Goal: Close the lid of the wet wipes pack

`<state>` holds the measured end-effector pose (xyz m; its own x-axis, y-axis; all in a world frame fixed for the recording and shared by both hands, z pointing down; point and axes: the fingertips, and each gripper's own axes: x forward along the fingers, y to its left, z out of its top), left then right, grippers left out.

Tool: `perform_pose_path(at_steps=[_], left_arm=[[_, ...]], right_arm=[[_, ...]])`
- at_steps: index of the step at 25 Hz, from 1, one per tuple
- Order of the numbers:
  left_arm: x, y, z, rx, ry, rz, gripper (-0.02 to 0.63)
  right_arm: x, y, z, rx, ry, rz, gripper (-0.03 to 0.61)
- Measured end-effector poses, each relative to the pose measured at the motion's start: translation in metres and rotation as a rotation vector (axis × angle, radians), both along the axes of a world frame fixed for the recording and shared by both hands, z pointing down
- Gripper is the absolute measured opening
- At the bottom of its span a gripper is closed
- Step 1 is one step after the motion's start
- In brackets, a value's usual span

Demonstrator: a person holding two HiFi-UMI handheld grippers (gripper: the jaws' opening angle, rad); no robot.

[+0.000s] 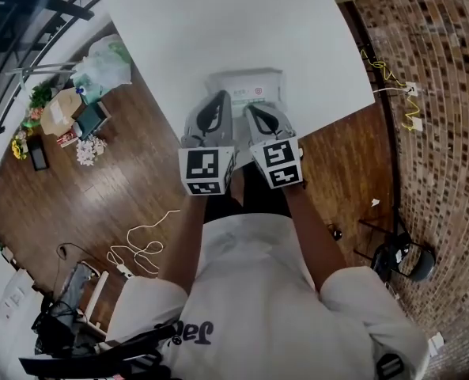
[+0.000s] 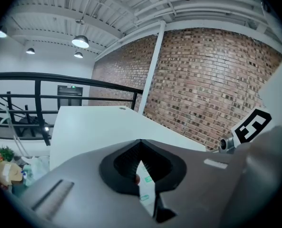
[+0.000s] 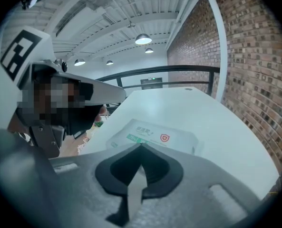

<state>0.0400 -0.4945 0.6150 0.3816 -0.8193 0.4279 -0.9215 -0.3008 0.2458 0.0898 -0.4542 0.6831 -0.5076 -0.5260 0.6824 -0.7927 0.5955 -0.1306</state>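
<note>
The wet wipes pack (image 1: 247, 85) is white with a green label and a red shield mark. It lies flat on the white table (image 1: 218, 22) close to the near edge. No raised lid shows on it. My left gripper (image 1: 220, 96) is shut, its tips over the pack's near left side. My right gripper (image 1: 252, 111) is shut too, just short of the pack's near edge. In the right gripper view the pack (image 3: 155, 136) lies right beyond the closed jaws of the right gripper (image 3: 141, 147). In the left gripper view only a sliver of the pack (image 2: 146, 185) shows under the left gripper (image 2: 141, 141).
The table's near edge (image 1: 329, 121) runs just under the grippers, with wooden floor (image 1: 139, 180) below. A brick wall (image 1: 440, 93) stands at the right. Bags, boxes and flowers (image 1: 68, 109) lie on the floor at left, a white cable (image 1: 143, 248) and a stool (image 1: 412, 261) nearer.
</note>
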Motion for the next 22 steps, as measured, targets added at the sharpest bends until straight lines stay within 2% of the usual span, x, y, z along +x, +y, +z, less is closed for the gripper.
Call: perform_pose_path(at_steps=[9,12,15,19,22], left_arm=[[-0.006,0.002,0.003,-0.02,0.007,-0.029,0.015],[-0.006,0.005,0.002,-0.019,0.007,-0.038,0.015],[-0.008,0.011,-0.002,-0.014,0.006,-0.044,0.015],[-0.02,0.02,-0.009,-0.004,-0.002,-0.062,0.015],[-0.025,0.029,-0.014,-0.001,-0.007,-0.073,0.015]], right_arm=[[-0.001,-0.001,0.011,-0.034,0.054,-0.048,-0.011],[0.001,-0.003,0.013,-0.06,0.053,-0.032,-0.011],[0.002,-0.003,0.014,-0.097,0.051,-0.005,-0.011],[-0.001,-0.004,0.017,-0.143,0.105,-0.003,-0.009],[0.0,-0.005,0.02,-0.226,0.16,0.003,-0.009]])
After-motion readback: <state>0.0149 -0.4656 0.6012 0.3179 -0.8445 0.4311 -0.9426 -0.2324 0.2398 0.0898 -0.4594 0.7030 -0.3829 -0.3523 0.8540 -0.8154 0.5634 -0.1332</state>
